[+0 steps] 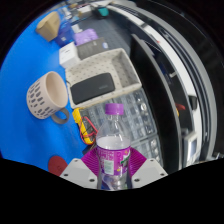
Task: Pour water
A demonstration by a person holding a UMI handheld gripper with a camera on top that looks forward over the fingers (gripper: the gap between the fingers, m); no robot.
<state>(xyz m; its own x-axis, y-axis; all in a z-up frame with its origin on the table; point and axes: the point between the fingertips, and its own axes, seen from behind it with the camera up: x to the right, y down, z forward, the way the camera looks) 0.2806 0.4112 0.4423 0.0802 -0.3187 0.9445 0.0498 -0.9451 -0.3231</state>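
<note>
The bottle's (113, 148) lower part is hidden between the gripper's (113, 170) pads; distant tabletop items are too small to identify.

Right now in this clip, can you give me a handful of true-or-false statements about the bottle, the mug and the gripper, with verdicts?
1. A water bottle with a purple cap stands between the fingers of the gripper. True.
2. The mug is held in the gripper. False: it sits on the blue table, off to one side beyond the fingers.
3. The bottle's cap is off. False: the purple cap is on the bottle.
4. A dark flat object lies in the light tray beyond the bottle. True.
5. The mug is plain red. False: it is beige with a pale pattern.
</note>
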